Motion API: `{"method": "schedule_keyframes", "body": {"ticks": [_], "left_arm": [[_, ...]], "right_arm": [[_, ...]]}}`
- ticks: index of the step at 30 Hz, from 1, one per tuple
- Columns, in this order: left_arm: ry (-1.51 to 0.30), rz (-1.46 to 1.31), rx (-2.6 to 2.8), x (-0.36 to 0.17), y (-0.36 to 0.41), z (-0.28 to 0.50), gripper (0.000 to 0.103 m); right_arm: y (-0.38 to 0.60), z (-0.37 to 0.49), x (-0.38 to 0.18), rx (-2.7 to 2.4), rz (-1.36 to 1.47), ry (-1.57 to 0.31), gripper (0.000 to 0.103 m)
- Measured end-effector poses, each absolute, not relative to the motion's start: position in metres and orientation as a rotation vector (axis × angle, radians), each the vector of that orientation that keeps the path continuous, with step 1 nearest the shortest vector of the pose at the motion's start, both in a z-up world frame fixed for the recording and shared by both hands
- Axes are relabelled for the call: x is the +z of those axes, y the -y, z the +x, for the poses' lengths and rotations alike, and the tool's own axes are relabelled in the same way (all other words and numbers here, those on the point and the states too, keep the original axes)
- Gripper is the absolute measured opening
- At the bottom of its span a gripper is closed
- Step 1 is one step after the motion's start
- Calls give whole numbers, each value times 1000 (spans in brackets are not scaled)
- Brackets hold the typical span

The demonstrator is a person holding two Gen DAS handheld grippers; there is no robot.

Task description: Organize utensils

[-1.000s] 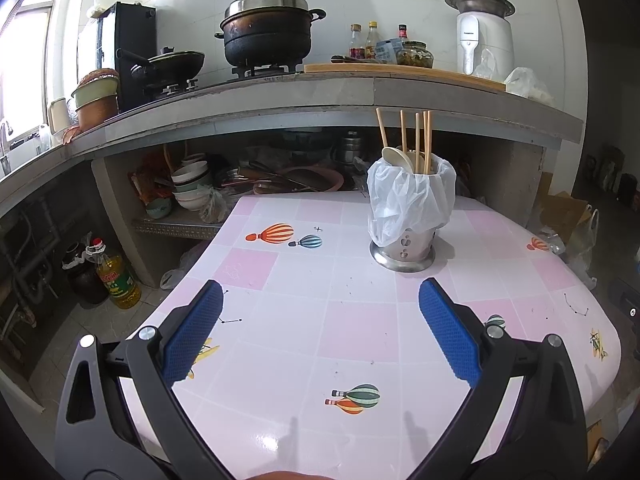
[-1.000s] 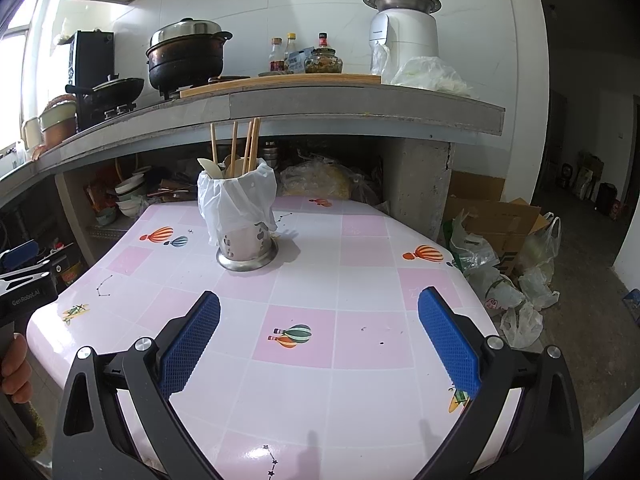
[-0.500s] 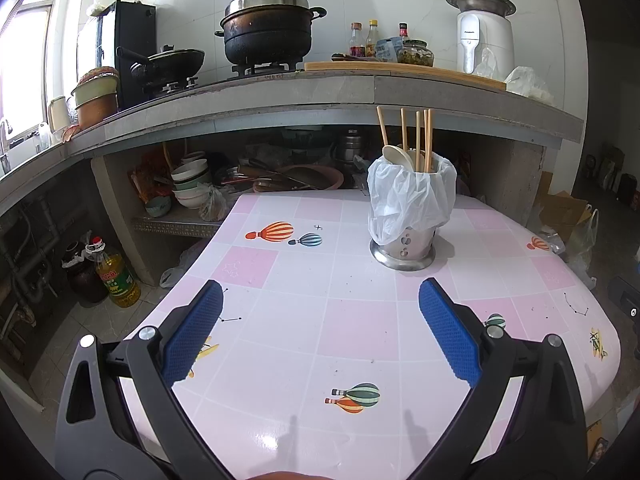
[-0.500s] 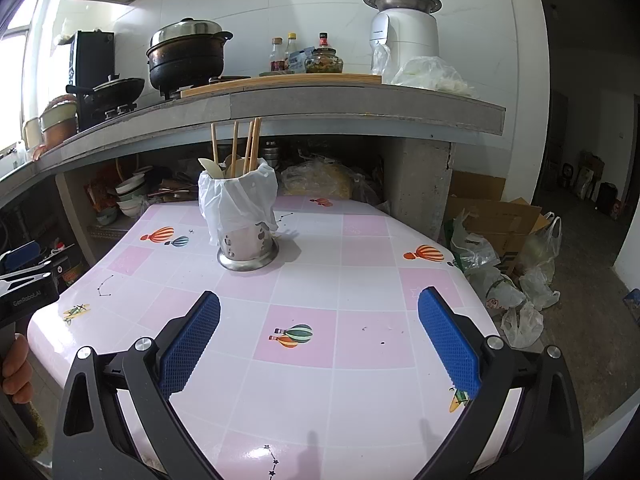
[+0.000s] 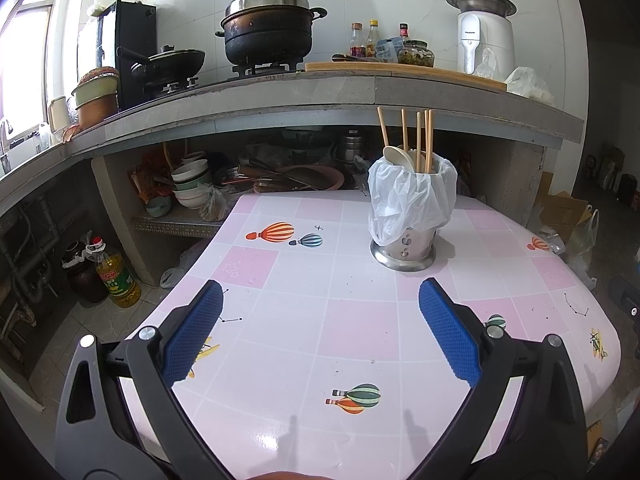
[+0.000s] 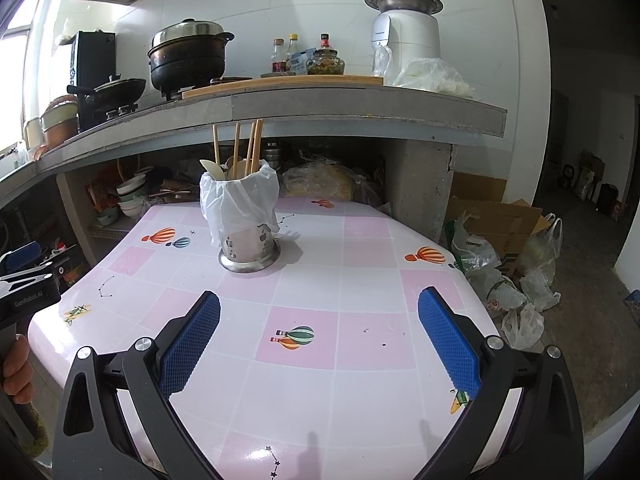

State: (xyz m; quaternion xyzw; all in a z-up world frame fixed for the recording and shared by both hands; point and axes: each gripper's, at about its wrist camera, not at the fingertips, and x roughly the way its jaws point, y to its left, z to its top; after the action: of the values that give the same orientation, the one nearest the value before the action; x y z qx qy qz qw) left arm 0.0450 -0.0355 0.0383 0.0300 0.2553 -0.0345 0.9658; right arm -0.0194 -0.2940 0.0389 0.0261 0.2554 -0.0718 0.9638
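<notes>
The left gripper (image 5: 320, 304) is held over the near part of the table (image 5: 352, 332), its blue pads (image 5: 192, 334) spread wide with nothing between them. The right gripper (image 6: 318, 312) is held the same way above the table (image 6: 360, 380), fingers wide apart and empty. In the right wrist view, part of the left gripper (image 6: 28, 292) is seen at the left edge beside the table, with a hand (image 6: 16, 372) wrapped around its handle below.

Beyond both grippers, a metal holder (image 5: 404, 246) stands upright on the table toward its far side, well apart from the pads. A white plastic bag (image 5: 412, 200) is draped over its upper part. Wooden chopsticks (image 5: 418, 138) and a pale spoon (image 5: 398, 158) are seen standing in it, the sticks rising above the rim. From the right wrist the holder (image 6: 249, 250), bag (image 6: 240, 200) and chopsticks (image 6: 237, 146) appear left of centre.

The tabletop is covered in pink and white squares printed with hot-air balloons (image 5: 274, 231).

Behind the table a concrete counter (image 5: 320, 96) is seen, carrying a large lidded pot (image 5: 268, 28), a wok (image 5: 168, 65), bottles (image 5: 366, 38) and a white appliance (image 5: 482, 34). Bowls (image 5: 191, 184) are stacked on the shelf beneath. An oil bottle (image 5: 116, 276) stands on the floor at left.
</notes>
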Motion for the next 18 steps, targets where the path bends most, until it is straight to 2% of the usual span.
{"method": "schedule_keyframes", "body": {"ticks": [18], "left_arm": [[-518, 62, -70, 38, 35, 45, 95]], "right_arm": [[293, -18, 40, -143, 50, -516, 97]]}}
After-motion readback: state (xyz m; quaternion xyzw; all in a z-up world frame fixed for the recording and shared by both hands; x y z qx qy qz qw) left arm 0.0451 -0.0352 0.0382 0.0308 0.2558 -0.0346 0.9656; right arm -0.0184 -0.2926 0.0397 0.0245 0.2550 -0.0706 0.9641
